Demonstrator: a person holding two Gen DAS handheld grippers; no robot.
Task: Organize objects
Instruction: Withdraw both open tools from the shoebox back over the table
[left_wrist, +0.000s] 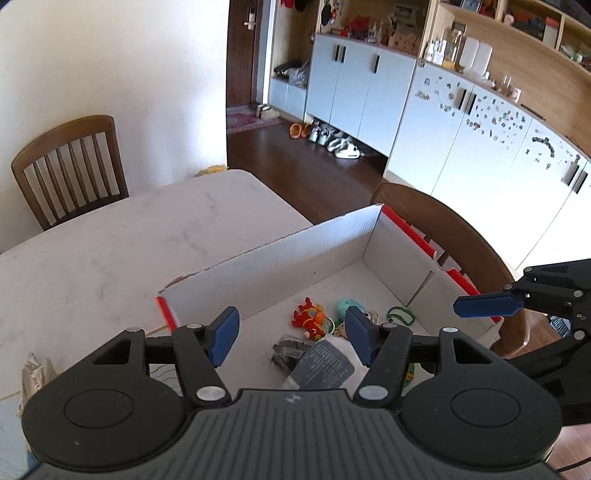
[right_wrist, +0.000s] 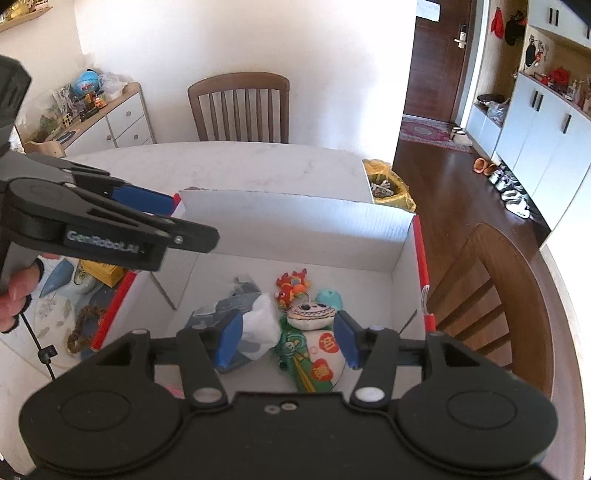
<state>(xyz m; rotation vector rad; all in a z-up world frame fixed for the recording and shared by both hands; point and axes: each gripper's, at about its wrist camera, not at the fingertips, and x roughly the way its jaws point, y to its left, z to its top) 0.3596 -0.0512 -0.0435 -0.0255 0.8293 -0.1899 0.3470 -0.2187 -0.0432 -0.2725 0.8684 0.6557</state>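
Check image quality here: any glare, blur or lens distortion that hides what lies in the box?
Left wrist view: strong fisheye bending of the cabinets, bright wall near washout, box contents sharp. Right wrist view: window glare at the right edge, left gripper slightly soft, toys clear.

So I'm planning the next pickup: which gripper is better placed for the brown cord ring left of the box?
Left. The left gripper, open and empty, hangs nearer the brown cord ring; the right gripper is over the box.
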